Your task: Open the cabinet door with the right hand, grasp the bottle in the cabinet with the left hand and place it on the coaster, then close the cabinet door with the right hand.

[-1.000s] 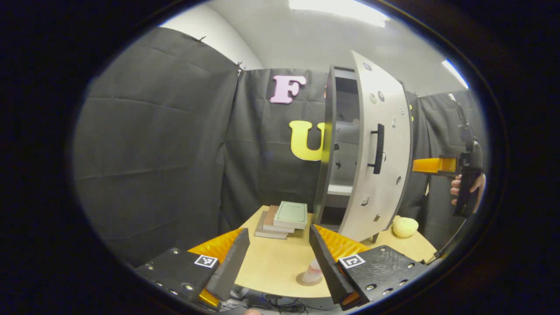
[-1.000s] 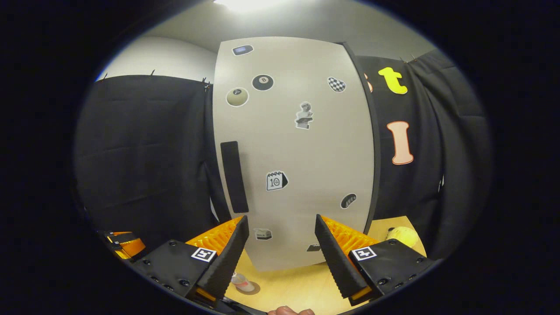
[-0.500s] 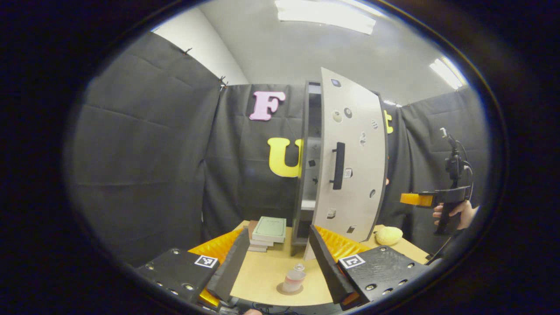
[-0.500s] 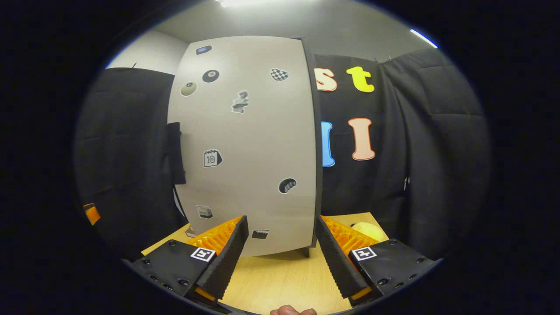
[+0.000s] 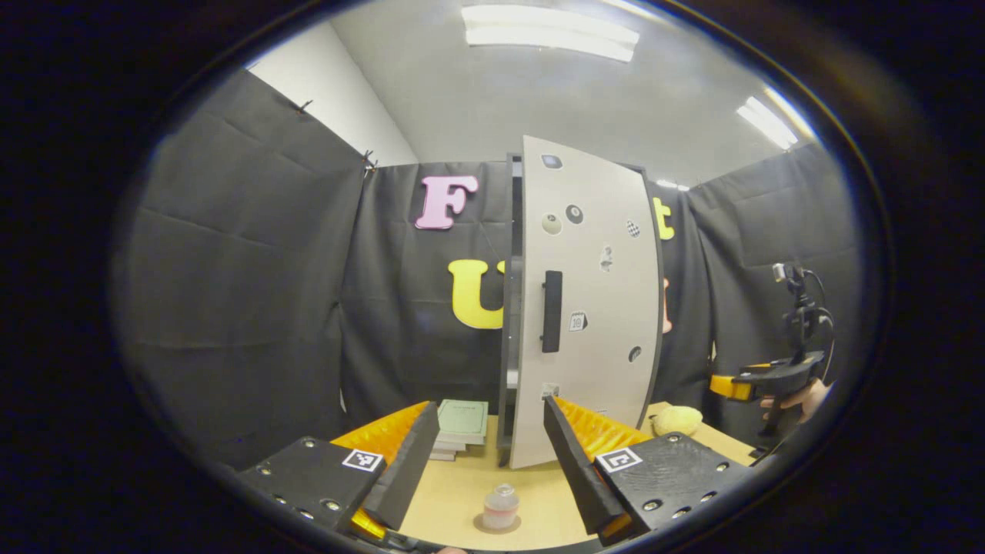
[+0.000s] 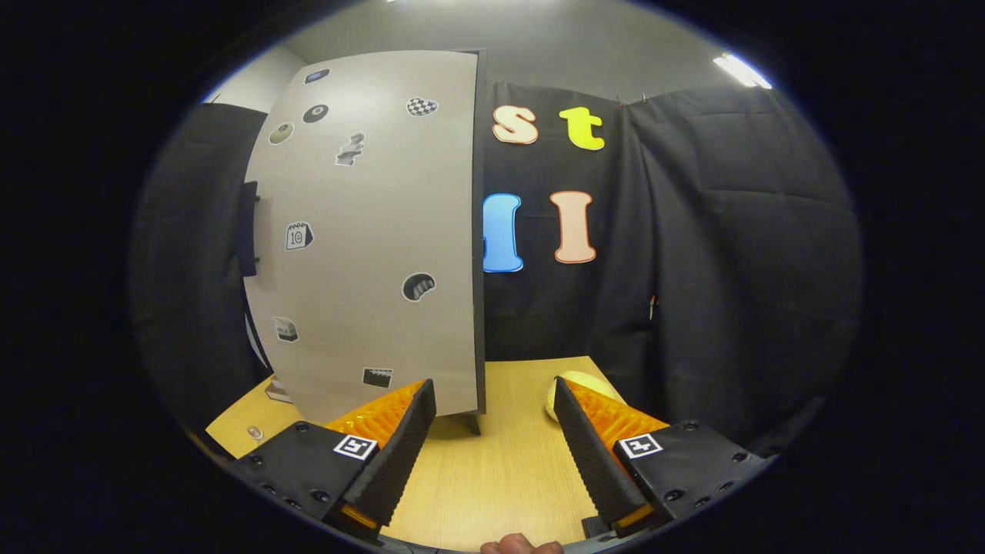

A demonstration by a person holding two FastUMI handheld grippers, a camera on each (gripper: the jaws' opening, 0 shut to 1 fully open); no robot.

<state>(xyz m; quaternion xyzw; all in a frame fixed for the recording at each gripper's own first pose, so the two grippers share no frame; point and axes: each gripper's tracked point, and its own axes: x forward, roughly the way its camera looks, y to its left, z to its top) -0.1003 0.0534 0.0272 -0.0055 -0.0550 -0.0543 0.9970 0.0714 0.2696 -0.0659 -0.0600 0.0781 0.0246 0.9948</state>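
A small clear bottle (image 5: 500, 505) with pinkish contents stands upright on a round coaster (image 5: 497, 525) near the table's front edge. My left gripper (image 5: 483, 454) hovers open above and in front of it, holding nothing. Behind stands the dark cabinet (image 5: 509, 308). Its pale sticker-covered door (image 5: 592, 308) with a black handle (image 5: 551, 311) is almost shut, a narrow gap left at the handle side. My right gripper (image 6: 492, 442) is open and empty, back from the door (image 6: 369, 231). In the left gripper view it (image 5: 731, 385) sits far right, held by a hand (image 5: 800, 396).
A stack of books (image 5: 460, 427) lies left of the cabinet. A yellow soft object (image 5: 676, 419) rests on the wooden table (image 6: 492, 477) right of the cabinet, also near my right gripper's fingers (image 6: 577, 385). Black cloth walls close the booth.
The cabinet door has swung from well open to almost shut. My right gripper drew back to the right, away from the door. My left gripper pulled back, bringing the bottle on its coaster fully into view.
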